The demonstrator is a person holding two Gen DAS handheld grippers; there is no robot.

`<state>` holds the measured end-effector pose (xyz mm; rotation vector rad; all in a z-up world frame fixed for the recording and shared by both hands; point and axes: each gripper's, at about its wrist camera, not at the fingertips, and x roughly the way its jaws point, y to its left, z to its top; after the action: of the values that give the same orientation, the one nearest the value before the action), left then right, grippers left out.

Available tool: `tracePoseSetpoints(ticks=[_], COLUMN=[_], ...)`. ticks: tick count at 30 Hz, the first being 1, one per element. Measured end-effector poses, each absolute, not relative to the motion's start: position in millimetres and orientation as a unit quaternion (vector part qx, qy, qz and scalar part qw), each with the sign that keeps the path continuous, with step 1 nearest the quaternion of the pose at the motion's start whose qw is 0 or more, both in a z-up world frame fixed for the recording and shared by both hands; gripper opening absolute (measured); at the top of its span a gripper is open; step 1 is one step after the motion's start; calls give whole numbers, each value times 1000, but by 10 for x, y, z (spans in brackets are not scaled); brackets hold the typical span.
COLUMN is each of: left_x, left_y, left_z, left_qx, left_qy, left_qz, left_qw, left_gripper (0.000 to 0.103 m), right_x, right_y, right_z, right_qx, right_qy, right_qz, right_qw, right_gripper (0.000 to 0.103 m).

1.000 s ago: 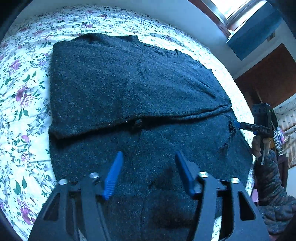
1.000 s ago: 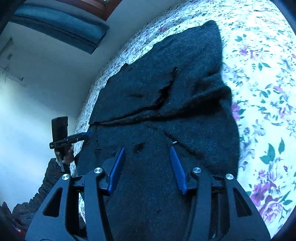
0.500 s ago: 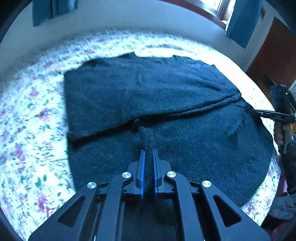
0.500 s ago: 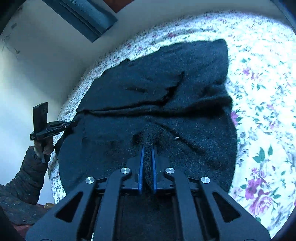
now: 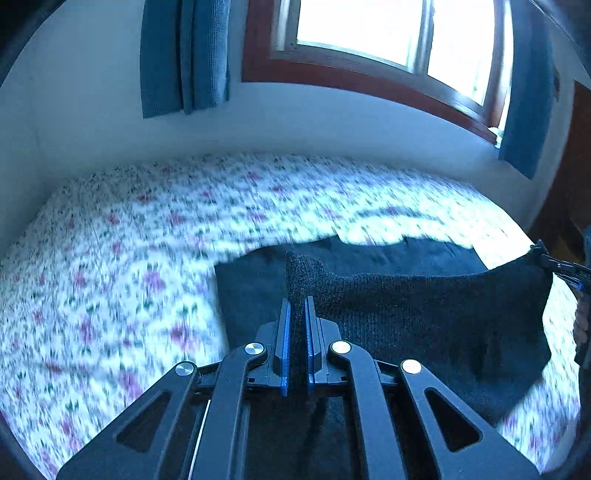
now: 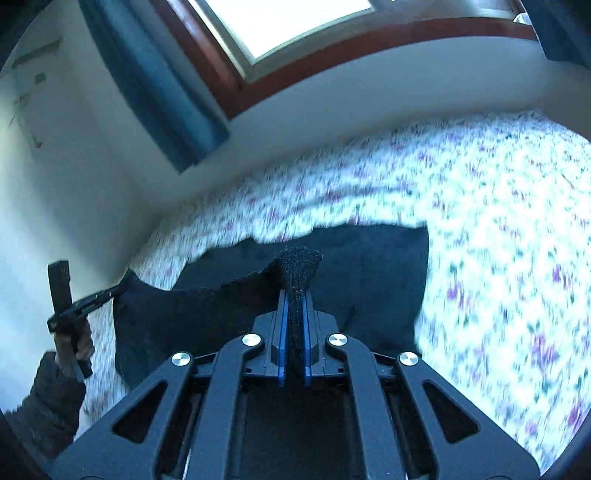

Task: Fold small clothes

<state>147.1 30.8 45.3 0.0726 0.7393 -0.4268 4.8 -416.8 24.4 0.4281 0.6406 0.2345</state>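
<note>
From my left wrist camera, my left gripper [image 5: 296, 314] is pinched tight on a raised edge of the dark knitted garment [image 5: 424, 314]. The cloth stretches off to the right, where my right gripper [image 5: 563, 271] grips its other corner. The rest lies on the floral bedsheet [image 5: 129, 277] below a window [image 5: 388, 33].

From my right wrist camera, my right gripper [image 6: 294, 306] is pressed together on a bunched fold of the garment [image 6: 207, 314]. My left gripper [image 6: 110, 293], in my hand [image 6: 72, 347], holds the far corner at the left, above the sheet [image 6: 498, 240].
</note>
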Motion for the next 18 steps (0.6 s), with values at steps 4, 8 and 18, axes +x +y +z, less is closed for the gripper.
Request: tracePoseSetpoints(ticks=[4,8,18], left_x=[1834,2208,2907], left_y=[144,-18,-256], left_z=[481,377,-413], left_qx=[37,43,46], left_qy=[354,358,427], left_qz=[-186,-163,-117], left_qw=[916,918,896], left_gripper=[6,6,6], right_x=[474,875,1768], right_y=[-4211,-4260,-4455], right_z=[377,351,-351], right_qx=[211,219,248], right_qy=[300,300,370], right_qz=[94,77,30], right_qw=[925,925,895], right_gripper=[6,5,5])
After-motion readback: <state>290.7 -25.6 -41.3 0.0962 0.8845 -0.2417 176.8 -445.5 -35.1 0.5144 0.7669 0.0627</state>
